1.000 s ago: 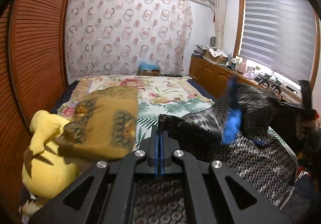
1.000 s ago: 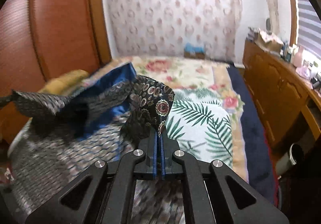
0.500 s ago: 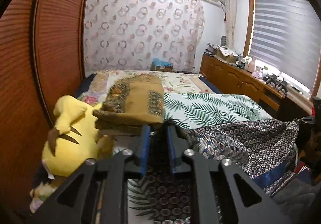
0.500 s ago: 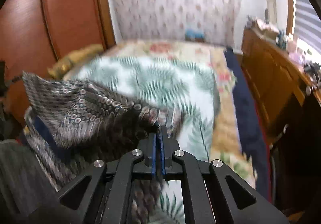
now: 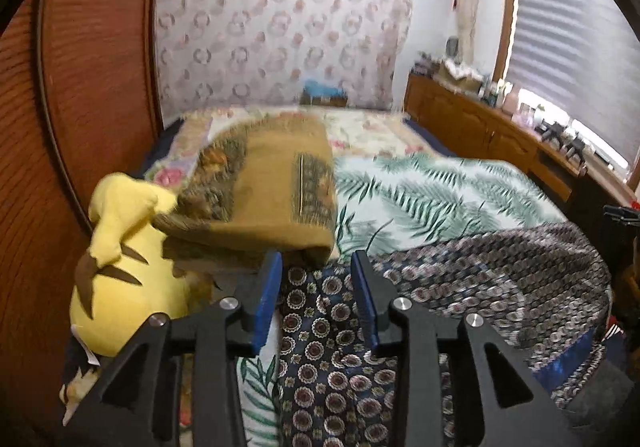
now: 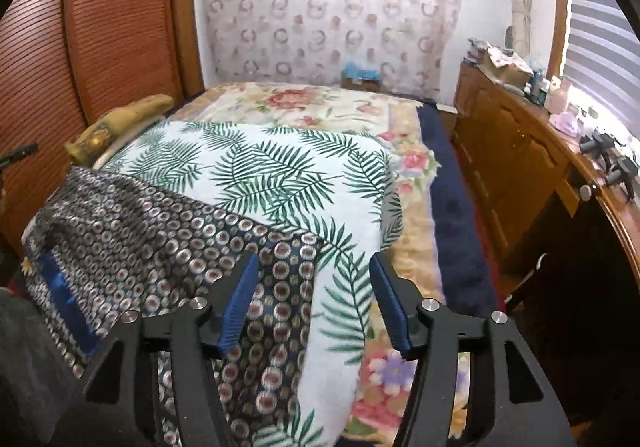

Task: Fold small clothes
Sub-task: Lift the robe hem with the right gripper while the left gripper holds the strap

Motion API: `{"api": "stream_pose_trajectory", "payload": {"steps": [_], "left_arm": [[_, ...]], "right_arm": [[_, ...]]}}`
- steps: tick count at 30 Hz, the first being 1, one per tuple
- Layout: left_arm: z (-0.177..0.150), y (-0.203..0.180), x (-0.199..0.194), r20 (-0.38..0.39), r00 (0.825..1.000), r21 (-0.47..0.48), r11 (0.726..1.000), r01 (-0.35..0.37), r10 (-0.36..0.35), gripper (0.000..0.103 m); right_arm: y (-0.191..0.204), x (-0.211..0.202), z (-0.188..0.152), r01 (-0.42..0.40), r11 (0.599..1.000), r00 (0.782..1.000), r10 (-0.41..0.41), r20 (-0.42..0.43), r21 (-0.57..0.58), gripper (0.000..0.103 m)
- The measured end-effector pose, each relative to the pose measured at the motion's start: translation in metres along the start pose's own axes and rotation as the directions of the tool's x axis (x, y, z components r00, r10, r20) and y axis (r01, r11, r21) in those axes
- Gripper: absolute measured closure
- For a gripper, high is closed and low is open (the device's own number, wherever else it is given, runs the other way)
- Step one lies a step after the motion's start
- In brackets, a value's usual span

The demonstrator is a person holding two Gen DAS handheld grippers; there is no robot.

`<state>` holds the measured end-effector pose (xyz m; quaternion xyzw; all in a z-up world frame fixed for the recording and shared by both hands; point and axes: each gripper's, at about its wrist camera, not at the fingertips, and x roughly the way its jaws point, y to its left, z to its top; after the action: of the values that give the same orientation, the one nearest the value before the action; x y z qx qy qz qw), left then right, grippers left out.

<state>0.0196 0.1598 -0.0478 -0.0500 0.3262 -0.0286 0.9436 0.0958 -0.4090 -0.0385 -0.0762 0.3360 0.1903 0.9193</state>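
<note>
A dark navy garment with a ring pattern (image 5: 480, 279) (image 6: 132, 243) lies spread over the near part of the palm-leaf cover (image 5: 432, 191) (image 6: 280, 171) on the bed. My left gripper (image 5: 318, 267) has its jaws opening, with a corner of the garment lying loose between the blue pads, not pinched. My right gripper (image 6: 314, 267) is also opening its jaws over the garment's other corner, which lies flat on the cover between the pads. A blue lining strip (image 6: 64, 299) shows at the garment's near left edge.
A folded mustard blanket (image 5: 272, 191) and a yellow plush toy (image 5: 128, 271) sit at the bed's left, against a wooden slatted wall (image 5: 80, 87). A wooden cabinet (image 6: 516, 155) with clutter runs along the right. The floral bedspread (image 6: 320, 103) stretches beyond.
Both grippers carried the garment down onto the palm-leaf cover and let its corners go. The jaws went from shut to apart. The garment now lies spread instead of hanging in the air.
</note>
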Motion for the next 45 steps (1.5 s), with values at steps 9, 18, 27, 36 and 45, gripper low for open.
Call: {"api": "stream_pose_trajectory", "payload": {"steps": [9,18,27,36,45], "left_arm": [[-0.018,0.010,0.064,-0.192,0.980,0.017,0.999,-0.041,0.043,0.066],[-0.029,0.015,0.078,-0.244,0.970,-0.014,1.000,0.001,-0.004,0.065],[-0.029,0.009,0.077,-0.232,0.972,-0.017,0.999,0.045,-0.048,0.077],[-0.010,-0.029,0.029,-0.085,0.993,0.061,0.995,0.084,-0.079,0.101],[0.081,-0.061,-0.027,0.193,0.975,0.089,0.992,0.092,-0.108,0.101]], "right_arm": [[0.011,0.074,0.003,-0.021,1.000,0.995,0.021,-0.101,-0.004,0.033],[0.003,0.114,-0.014,-0.058,0.996,0.974,0.070,-0.216,0.061,0.033],[0.025,0.119,-0.015,-0.086,0.996,0.974,0.083,-0.209,-0.005,0.048],[0.047,0.098,-0.013,-0.139,0.988,0.980,0.126,-0.155,-0.073,0.097],[0.044,0.011,0.048,-0.054,0.993,0.990,0.067,0.121,-0.106,0.097]]}}
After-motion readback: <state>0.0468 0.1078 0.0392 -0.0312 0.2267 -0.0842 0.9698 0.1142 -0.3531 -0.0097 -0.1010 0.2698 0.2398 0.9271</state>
